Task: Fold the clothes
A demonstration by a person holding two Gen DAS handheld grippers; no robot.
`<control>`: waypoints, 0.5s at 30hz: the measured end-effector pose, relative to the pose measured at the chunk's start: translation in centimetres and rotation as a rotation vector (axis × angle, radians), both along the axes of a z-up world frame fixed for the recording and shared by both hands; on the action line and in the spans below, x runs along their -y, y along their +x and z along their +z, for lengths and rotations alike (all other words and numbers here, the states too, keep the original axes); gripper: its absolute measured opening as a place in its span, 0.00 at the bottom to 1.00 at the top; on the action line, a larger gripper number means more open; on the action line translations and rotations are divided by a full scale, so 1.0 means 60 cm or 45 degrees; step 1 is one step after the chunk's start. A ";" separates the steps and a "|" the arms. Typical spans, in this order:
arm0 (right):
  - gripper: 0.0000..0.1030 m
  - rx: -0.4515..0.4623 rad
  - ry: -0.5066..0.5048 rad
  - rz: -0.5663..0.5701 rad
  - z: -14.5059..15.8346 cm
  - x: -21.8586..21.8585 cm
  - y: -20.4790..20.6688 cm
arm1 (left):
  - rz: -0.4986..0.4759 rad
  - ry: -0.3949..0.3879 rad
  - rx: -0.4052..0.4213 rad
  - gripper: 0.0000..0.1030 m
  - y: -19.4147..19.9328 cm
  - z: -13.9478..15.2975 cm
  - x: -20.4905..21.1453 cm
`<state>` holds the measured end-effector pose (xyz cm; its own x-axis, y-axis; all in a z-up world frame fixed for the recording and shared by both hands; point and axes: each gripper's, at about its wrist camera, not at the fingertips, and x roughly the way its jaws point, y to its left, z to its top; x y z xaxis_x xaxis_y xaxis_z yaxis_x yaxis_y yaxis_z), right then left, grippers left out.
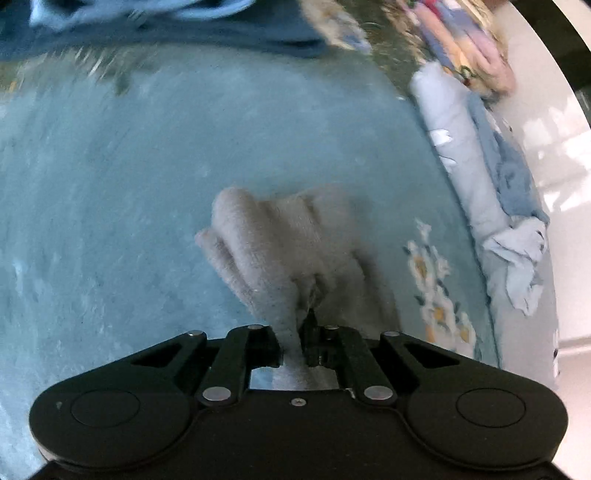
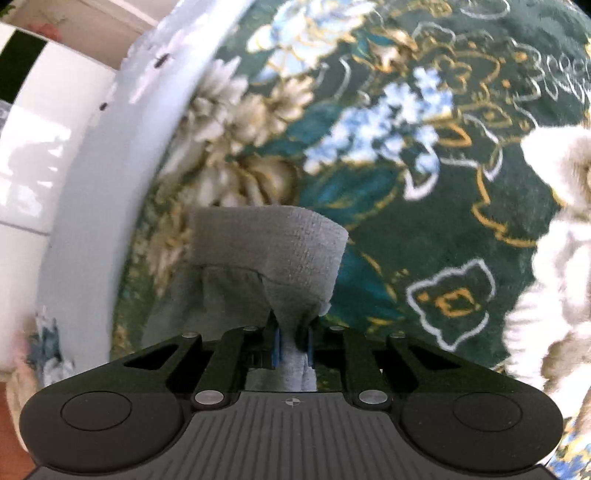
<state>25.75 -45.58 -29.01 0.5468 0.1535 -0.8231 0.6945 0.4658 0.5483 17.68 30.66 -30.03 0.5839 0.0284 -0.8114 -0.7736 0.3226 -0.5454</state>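
Note:
A grey knitted garment [image 1: 284, 243] hangs bunched from my left gripper [image 1: 301, 332], which is shut on its edge, above a pale blue fleecy cloth [image 1: 184, 155]. My right gripper [image 2: 293, 341] is shut on another part of the grey garment [image 2: 280, 247], which drapes forward in a folded flap over the dark green floral carpet [image 2: 461, 206]. The blue pads [image 2: 277, 347] pinch the cloth between them.
A roll of pale and blue clothes [image 1: 491, 192] lies at the right in the left wrist view, with a colourful patterned cloth [image 1: 465, 48] beyond it. A dark blue garment [image 1: 166, 33] lies at the top. A pale sheet edge [image 2: 122, 155] and white furniture [image 2: 40, 147] border the carpet's left side.

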 end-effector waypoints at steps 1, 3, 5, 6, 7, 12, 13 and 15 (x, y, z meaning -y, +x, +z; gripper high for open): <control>0.11 -0.002 -0.003 0.007 -0.001 -0.001 0.001 | 0.014 -0.010 0.007 0.09 -0.004 -0.006 0.000; 0.14 -0.014 -0.015 0.029 0.001 -0.002 0.003 | 0.018 -0.012 0.024 0.10 -0.005 -0.005 0.000; 0.18 -0.021 -0.015 0.036 0.006 -0.005 0.003 | 0.021 -0.027 0.035 0.10 -0.007 -0.005 -0.001; 0.23 -0.023 -0.015 0.039 0.009 -0.006 0.002 | 0.017 -0.028 0.034 0.12 -0.008 -0.004 0.000; 0.25 -0.021 -0.023 0.055 0.013 -0.008 0.004 | 0.009 -0.022 0.027 0.13 -0.007 -0.002 0.000; 0.50 -0.016 -0.116 0.181 0.044 -0.029 0.008 | 0.003 -0.001 0.020 0.26 -0.003 0.007 -0.003; 0.53 -0.014 -0.129 0.192 0.052 -0.032 0.007 | 0.027 -0.014 0.028 0.30 -0.005 0.006 -0.005; 0.66 -0.006 -0.177 0.215 0.071 -0.040 0.001 | 0.074 -0.046 0.055 0.39 -0.010 0.003 -0.009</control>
